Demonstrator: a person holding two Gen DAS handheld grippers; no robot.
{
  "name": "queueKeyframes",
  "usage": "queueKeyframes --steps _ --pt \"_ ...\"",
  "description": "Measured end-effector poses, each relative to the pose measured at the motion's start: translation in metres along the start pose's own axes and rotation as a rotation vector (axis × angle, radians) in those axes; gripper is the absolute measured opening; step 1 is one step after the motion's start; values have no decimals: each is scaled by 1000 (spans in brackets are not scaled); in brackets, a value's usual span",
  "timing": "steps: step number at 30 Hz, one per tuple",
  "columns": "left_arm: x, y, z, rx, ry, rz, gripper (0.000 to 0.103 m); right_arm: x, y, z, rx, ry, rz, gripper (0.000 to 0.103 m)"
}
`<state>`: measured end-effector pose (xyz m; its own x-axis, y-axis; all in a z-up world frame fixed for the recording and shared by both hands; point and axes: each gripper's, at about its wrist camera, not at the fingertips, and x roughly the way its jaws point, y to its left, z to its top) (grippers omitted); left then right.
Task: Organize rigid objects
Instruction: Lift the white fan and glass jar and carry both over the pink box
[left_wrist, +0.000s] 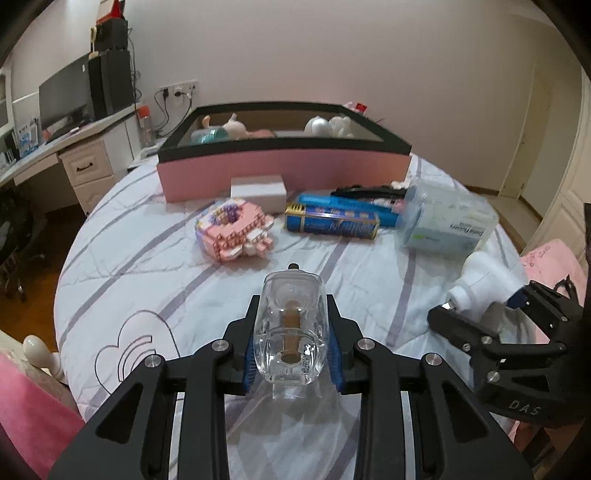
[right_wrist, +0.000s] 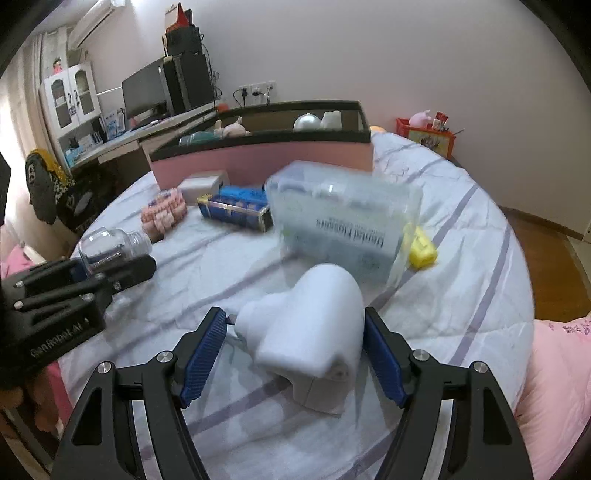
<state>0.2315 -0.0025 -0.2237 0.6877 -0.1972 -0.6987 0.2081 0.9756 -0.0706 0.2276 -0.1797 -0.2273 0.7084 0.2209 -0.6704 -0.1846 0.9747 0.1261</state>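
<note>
Bedding with grey stripes covers the bed (left_wrist: 155, 236) under us, and at its far side sits the long pink box (left_wrist: 284, 168) with toys inside. Nearer lie the clear plastic case (right_wrist: 343, 218), blue cartons (left_wrist: 332, 219) and pink brick model (left_wrist: 234, 229). Our left claw (left_wrist: 291, 345) is clamped on a clear glass bottle (left_wrist: 291, 325) held above the sheet. Our right claw (right_wrist: 295, 354) stands wide around the white device (right_wrist: 314, 325); we cannot tell whether either pad touches it.
</note>
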Motion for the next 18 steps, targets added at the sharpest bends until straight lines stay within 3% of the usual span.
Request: queueKeyframes --steps 8,18 --pt "3 1 0 -15 3 -11 30 1 6 -1 -33 -27 -44 75" --pt "-21 -4 15 5 -57 3 30 -26 12 15 -13 -79 -2 75"
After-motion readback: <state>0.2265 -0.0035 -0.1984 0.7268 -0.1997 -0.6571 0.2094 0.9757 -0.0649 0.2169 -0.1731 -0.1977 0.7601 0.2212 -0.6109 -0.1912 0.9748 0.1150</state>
